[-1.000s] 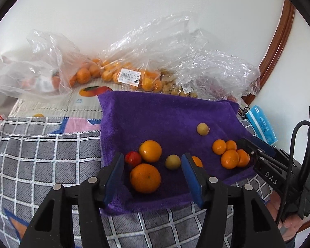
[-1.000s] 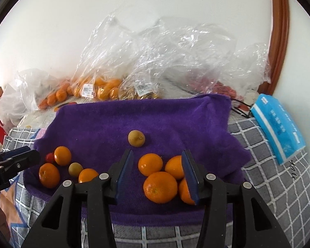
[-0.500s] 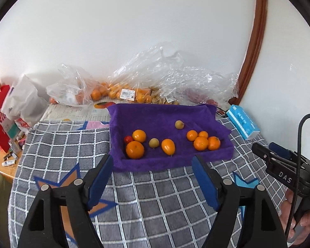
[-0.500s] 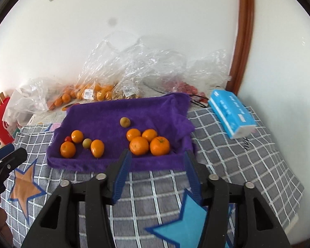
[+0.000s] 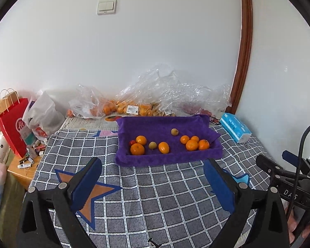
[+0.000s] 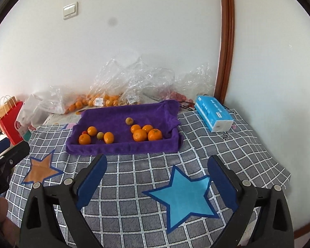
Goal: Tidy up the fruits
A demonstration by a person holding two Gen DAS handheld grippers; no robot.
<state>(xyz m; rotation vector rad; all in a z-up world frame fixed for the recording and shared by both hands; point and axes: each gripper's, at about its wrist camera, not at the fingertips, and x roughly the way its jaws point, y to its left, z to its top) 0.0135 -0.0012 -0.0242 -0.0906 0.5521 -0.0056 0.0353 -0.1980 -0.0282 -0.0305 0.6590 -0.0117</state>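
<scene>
My left gripper and right gripper, jaws opening wide and empty, face the oranges on the purple towel ahead, right gripper nearer the four-orange cluster by the towel's right edge.

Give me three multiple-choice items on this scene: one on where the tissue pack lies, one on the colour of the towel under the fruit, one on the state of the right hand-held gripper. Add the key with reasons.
1. The blue tissue pack lies:
A. on the towel
B. on the checked cloth, right of the towel
C. inside a plastic bag

2. The towel holding the fruit is:
A. purple
B. green
C. white

3. The right hand-held gripper is:
A. clamped on an orange
B. shut and empty
C. wide apart with nothing between its fingers

Key: B, the pack rests on the cloth beside the towel's right edge; A, the towel is purple; C, the jaws are opening over bare cloth.
</scene>
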